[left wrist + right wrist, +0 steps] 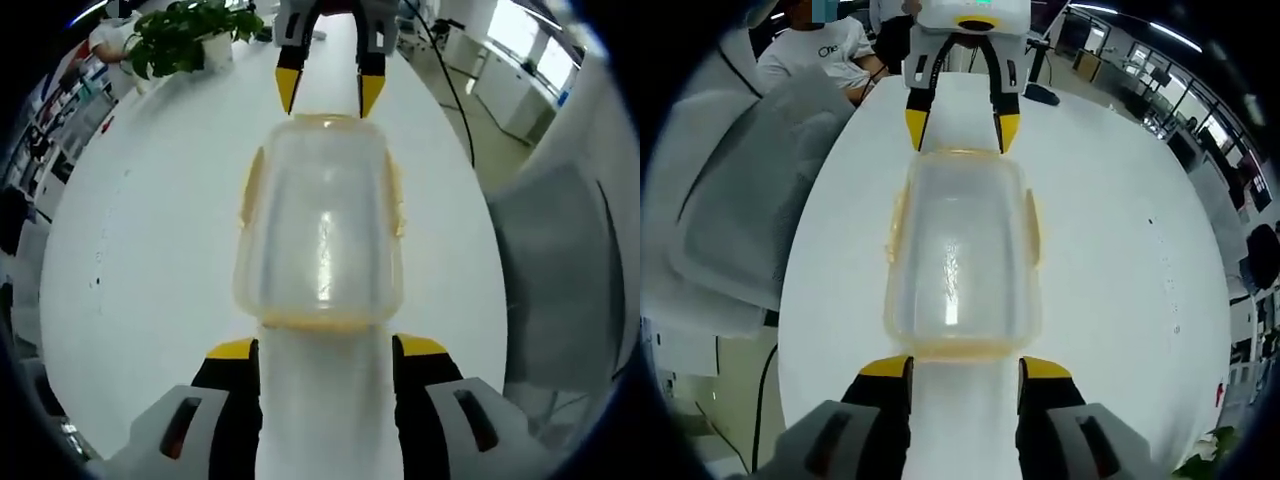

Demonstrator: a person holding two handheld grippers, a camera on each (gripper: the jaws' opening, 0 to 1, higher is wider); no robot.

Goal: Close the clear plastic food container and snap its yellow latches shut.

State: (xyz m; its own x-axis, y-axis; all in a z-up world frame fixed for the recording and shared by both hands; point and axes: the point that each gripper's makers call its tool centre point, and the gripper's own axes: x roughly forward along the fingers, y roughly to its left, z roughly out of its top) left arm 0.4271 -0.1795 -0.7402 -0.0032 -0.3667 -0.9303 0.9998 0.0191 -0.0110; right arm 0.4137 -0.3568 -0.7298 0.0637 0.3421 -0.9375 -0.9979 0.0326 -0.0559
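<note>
My left gripper (325, 352) and right gripper (965, 366), each with jaws spread and empty, face one another across the clear container (322, 222), which sits lid-on at the white table's (150, 250) middle, yellow latches (251, 186) at its three and nine o'clock flanks.

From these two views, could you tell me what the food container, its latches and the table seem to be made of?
Food container: clear, slightly frosted plastic; the table shows through and light glints on it. Latches: opaque yellow plastic, apparently. Table: smooth matte white surface, probably laminate.
</note>
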